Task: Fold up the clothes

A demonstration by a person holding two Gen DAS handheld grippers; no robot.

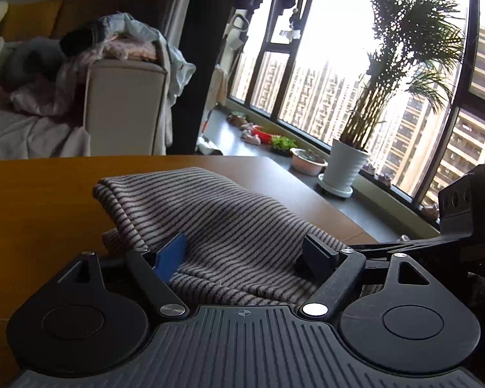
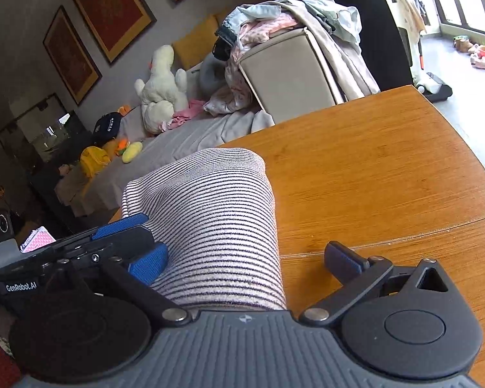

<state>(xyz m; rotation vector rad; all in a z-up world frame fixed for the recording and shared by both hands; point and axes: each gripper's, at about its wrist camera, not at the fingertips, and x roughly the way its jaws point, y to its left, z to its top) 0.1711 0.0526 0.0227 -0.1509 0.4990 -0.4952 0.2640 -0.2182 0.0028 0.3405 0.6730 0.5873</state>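
A striped grey-and-dark garment (image 1: 216, 223) lies folded in a thick bundle on the wooden table (image 1: 42, 200). My left gripper (image 1: 245, 258) is open, its fingers spread on either side of the garment's near edge. In the right wrist view the same garment (image 2: 216, 226) lies on the table (image 2: 388, 177). My right gripper (image 2: 245, 265) is open, with the cloth between its fingers and against the left blue pad (image 2: 148, 266). The left gripper (image 2: 119, 236) shows at the garment's left side there.
A sofa armrest piled with loose clothes (image 2: 291, 22) stands beyond the table, with a plush toy (image 2: 161, 87) on the sofa. A potted palm (image 1: 346, 158) and small bowls sit on the window ledge. The right gripper's body (image 1: 462, 213) shows at the right.
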